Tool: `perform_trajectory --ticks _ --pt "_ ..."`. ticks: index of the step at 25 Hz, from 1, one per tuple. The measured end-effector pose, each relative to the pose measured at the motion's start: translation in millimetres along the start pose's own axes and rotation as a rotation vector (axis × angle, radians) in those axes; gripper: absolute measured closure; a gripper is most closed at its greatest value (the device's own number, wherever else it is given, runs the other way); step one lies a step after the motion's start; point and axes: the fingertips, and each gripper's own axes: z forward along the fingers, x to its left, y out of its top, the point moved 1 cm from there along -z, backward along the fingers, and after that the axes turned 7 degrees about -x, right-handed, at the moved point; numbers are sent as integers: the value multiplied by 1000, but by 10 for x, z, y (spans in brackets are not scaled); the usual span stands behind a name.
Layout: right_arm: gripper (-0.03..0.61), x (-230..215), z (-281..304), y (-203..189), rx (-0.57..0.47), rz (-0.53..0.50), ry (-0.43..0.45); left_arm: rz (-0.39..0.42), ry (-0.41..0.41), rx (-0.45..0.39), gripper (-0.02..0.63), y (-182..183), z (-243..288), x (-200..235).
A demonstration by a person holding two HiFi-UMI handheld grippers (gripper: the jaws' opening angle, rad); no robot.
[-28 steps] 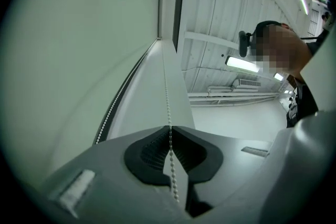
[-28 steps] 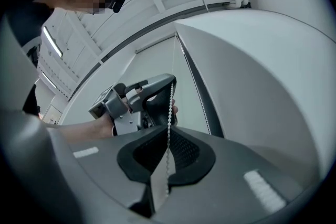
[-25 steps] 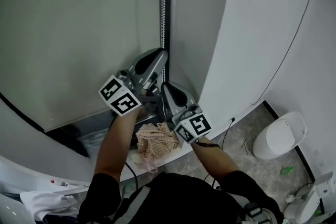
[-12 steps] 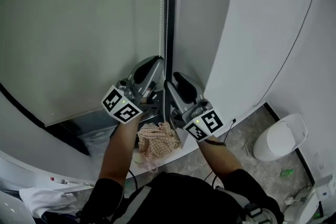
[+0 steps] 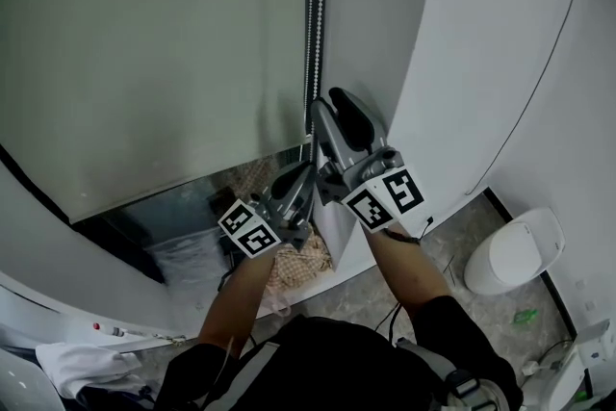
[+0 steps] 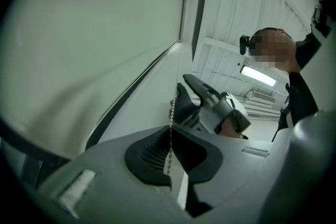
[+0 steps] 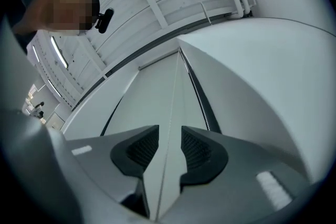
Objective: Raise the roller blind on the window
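The roller blind [image 5: 144, 43], a broad matte sheet of pale green fabric, hung low over the window [image 5: 135, 224], its straight hem leaving a dark strip bare below. My right gripper [image 5: 324, 109] held its ribbed black pads [image 7: 139, 149] apart after narrowing slightly, a thin strand [image 7: 170, 113] passing untouched between them. My left gripper [image 5: 308, 173] pinched the beaded chain [image 5: 316, 5]

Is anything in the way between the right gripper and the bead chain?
Nothing visible. The bead chain runs straight between the jaws of the right gripper, which stand apart and have just been closing.
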Motion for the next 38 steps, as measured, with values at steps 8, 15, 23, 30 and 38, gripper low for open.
perform_trajectory --ticks 8,15,23,30,38 --pt "467 -61 414 215 -18 -28 3 -108 148 76 603 -657 -623 169" --pt "499 1 597 338 -47 5 20 -102 131 91 603 -654 -664 78" --pt "560 -31 555 405 -72 19 1 -112 127 112 603 -678 -646 38" --pt "561 -34 454 463 -119 -50 -25 -20 112 190 597 -665 -681 167" --pt "561 -142 57 -11 -41 -54 -75 74 79 312 478 -681 -690 179"
